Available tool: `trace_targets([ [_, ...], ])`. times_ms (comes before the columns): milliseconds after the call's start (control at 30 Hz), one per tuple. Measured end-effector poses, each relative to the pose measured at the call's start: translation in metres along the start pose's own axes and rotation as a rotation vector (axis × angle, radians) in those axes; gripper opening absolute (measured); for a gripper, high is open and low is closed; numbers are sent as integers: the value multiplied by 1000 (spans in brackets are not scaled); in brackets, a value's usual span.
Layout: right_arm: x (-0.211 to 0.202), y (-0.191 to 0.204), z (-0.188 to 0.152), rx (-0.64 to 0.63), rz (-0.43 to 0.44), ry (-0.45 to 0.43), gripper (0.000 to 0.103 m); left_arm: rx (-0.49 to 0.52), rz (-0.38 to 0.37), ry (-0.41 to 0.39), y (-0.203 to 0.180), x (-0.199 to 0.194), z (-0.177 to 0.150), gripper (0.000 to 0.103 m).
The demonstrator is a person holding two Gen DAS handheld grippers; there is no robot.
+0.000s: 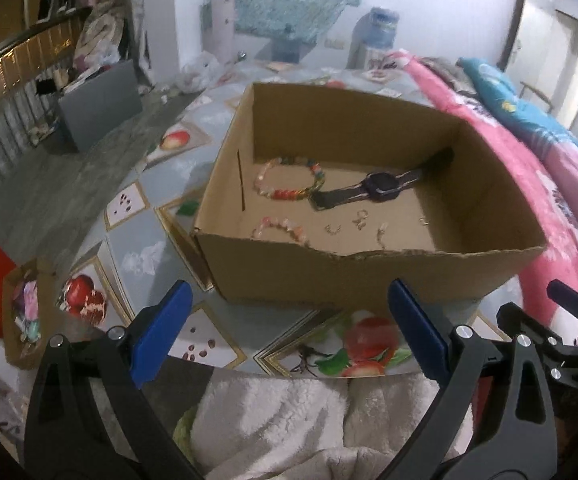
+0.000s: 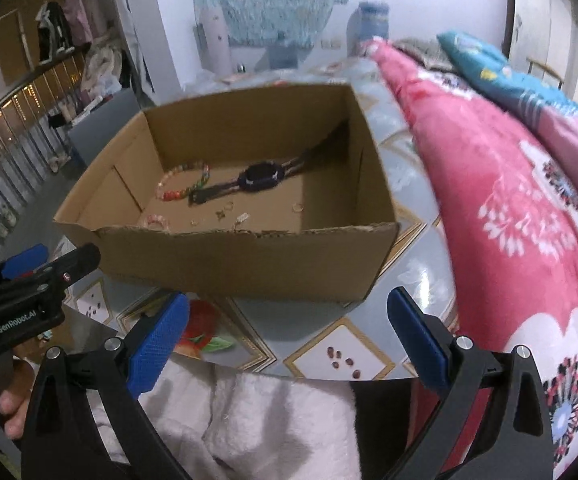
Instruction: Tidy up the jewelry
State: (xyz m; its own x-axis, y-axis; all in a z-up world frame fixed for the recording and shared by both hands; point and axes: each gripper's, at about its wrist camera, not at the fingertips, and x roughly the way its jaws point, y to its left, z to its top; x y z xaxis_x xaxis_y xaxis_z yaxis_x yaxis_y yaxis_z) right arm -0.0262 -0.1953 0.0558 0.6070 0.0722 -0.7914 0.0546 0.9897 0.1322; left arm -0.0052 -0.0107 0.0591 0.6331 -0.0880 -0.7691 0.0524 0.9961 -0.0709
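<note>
Watch (image 1: 377, 186) lies right of bracelet (image 1: 289, 180) in box (image 1: 369, 276); perhaps touching.

A pink floral quilt (image 2: 501, 184) lies beside the fruit-print tablecloth (image 1: 137, 216). A teal pillow (image 1: 501, 92) rests behind; a water jug (image 1: 381, 28) stands by the wall.

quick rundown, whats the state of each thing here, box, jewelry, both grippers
cardboard box: open-topped, upright on the table, near rim torn
watch: lying flat in the box, strap stretched out
multicolour bead bracelet: lying on the box floor, touching the watch strap's end
pink bead bracelet: on the floor by the near wall, partly hidden
small rings and earrings: loose, scattered on the floor
left gripper: open, empty
right gripper: open, empty
</note>
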Motion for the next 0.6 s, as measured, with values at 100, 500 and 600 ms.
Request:
trace_targets([
  [100,7,3,4,0,-12,17,96,13,52,28,-4,9,2,95],
  [500,22,9,11,18,-20,52,97,42,80,88,-13,22,4,95],
  [600,24,7,12,25,-23,58,97,39,79,96,-13,24,4,95],
])
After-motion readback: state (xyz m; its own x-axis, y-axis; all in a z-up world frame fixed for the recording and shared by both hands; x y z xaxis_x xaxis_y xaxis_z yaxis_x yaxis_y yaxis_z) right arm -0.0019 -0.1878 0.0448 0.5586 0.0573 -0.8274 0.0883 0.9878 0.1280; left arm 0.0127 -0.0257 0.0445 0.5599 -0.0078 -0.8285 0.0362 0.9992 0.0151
